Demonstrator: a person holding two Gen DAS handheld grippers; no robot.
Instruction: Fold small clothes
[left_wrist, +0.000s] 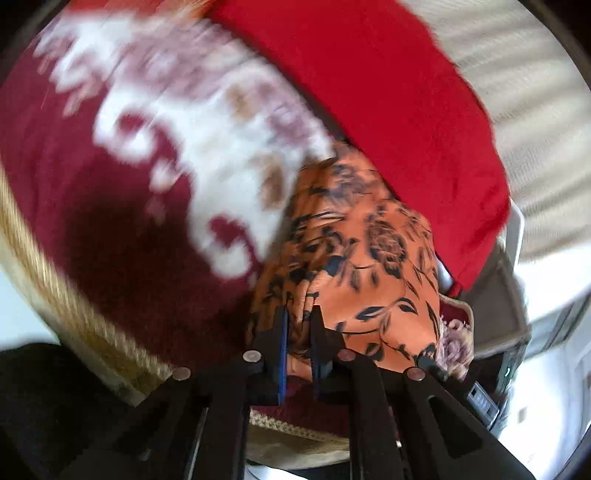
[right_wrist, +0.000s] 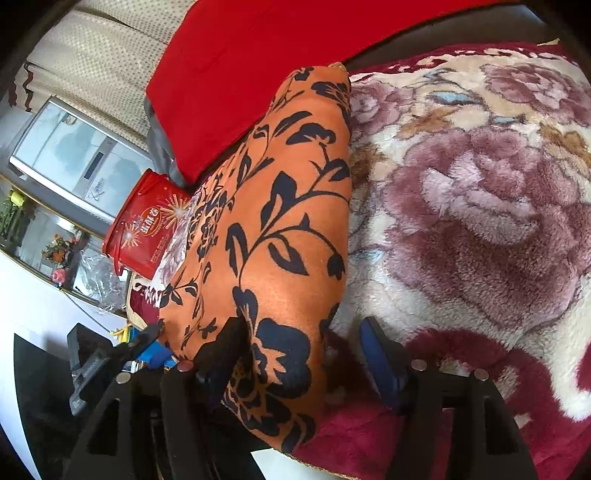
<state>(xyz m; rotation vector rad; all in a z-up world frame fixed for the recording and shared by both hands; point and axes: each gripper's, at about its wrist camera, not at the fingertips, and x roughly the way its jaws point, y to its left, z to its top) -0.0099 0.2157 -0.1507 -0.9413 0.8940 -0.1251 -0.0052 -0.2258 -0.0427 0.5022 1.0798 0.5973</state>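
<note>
An orange garment with a black flower print (left_wrist: 354, 236) lies bunched on a plush maroon and cream floral blanket (left_wrist: 110, 203). My left gripper (left_wrist: 301, 314) is shut on a fold at its near edge, with fabric pinched between the blue pads. In the right wrist view the same garment (right_wrist: 288, 206) runs as a long strip up the blanket (right_wrist: 480, 184). My right gripper (right_wrist: 301, 332) stands open astride its near end. The left finger (right_wrist: 229, 339) is against the cloth and partly covered by it. The right finger (right_wrist: 376, 343) stands clear of the garment, over the blanket.
A bright red cushion (right_wrist: 240, 55) lies behind the garment, also in the left wrist view (left_wrist: 388, 92). A red printed tub (right_wrist: 144, 225) stands off the blanket's left side, near a white glass-fronted unit (right_wrist: 74, 147). The blanket's fringed edge (left_wrist: 74, 314) runs along the left.
</note>
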